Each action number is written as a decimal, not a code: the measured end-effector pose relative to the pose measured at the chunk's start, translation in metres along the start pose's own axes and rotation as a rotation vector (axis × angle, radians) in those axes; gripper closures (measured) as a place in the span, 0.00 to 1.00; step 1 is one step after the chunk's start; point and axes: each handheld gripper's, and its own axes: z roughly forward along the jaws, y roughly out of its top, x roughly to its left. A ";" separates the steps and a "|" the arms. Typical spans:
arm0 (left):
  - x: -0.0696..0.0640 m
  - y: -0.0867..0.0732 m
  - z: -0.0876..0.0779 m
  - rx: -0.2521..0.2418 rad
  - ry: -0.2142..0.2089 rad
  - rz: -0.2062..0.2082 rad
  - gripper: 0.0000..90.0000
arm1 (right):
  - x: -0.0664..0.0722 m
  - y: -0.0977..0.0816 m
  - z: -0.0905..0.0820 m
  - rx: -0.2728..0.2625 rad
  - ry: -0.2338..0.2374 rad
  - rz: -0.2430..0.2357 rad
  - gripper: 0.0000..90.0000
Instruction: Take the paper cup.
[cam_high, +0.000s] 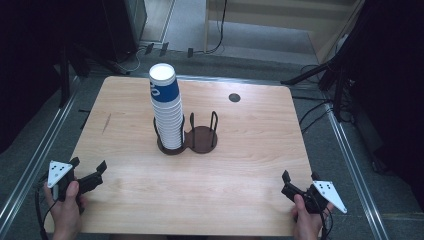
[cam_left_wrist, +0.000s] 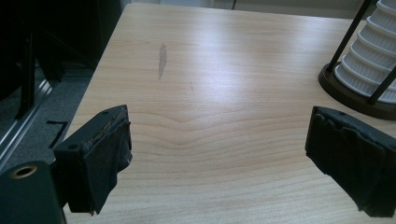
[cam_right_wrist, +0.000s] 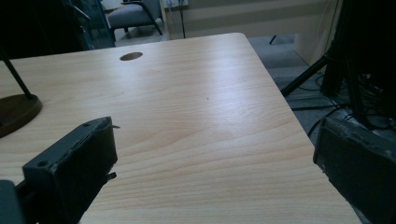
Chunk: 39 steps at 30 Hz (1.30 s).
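Cups (cam_high: 166, 107), tall blue-topped paper stack, stand in left ring of dark two-ring holder (cam_high: 202, 139) at table (cam_high: 240, 165) centre. Left gripper (cam_high: 90, 169) & right gripper (cam_high: 300, 178) near front corners, both jaws wide, nothing between.

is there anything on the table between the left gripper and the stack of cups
Nothing visible. Bare table lies between the left gripper and the stack of cups. The cups sit inside the holder, whose thin upright rods stand around the lower part of the stack.
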 end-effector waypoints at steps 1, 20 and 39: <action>-0.001 -0.002 0.004 0.011 0.003 0.010 0.09 | 0.001 0.001 -0.001 -0.007 0.003 -0.002 0.03; -0.007 -0.004 0.006 0.024 -0.036 0.057 0.09 | 0.053 0.030 -0.001 -0.013 0.084 -0.063 0.09; -0.010 -0.004 0.007 0.031 -0.018 0.075 0.09 | 0.099 0.054 0.012 -0.010 0.139 -0.117 0.09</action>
